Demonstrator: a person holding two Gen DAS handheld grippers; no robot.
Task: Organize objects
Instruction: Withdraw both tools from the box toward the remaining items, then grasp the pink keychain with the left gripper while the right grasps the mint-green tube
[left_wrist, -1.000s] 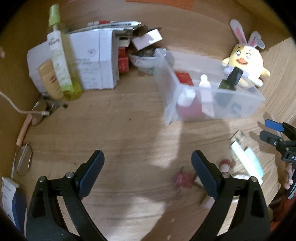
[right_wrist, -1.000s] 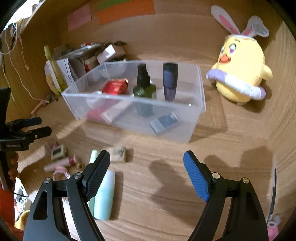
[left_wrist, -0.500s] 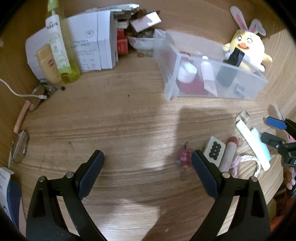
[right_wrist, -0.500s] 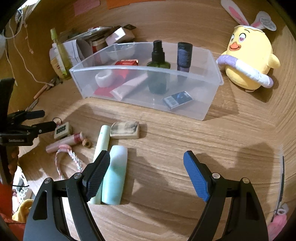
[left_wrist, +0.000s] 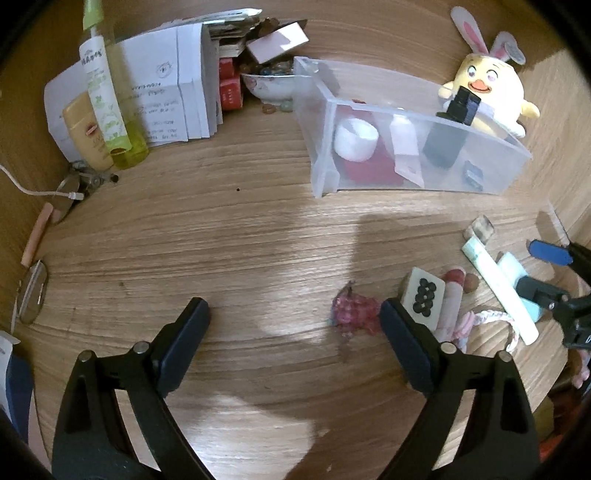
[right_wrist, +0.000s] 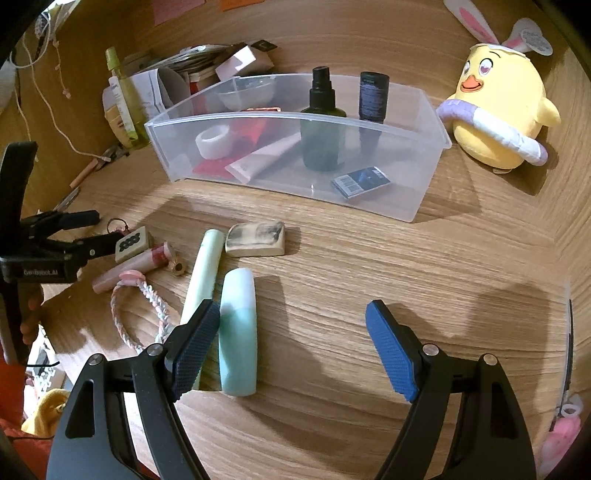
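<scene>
While jaws gape, teal case (right_wrist: 237, 332) lies flat

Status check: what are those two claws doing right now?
Left gripper closing slightly, right gripper open, both empty. Teal tube by right. Bin path clear.

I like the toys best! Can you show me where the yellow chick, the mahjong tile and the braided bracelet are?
yellow chick (right_wrist: 498, 110), right wrist view, on its belly.
mahjong tile (left_wrist: 423, 293), left wrist view, on its dotted face.
braided bracelet (right_wrist: 120, 314), right wrist view, on the left side of its loop.
</scene>
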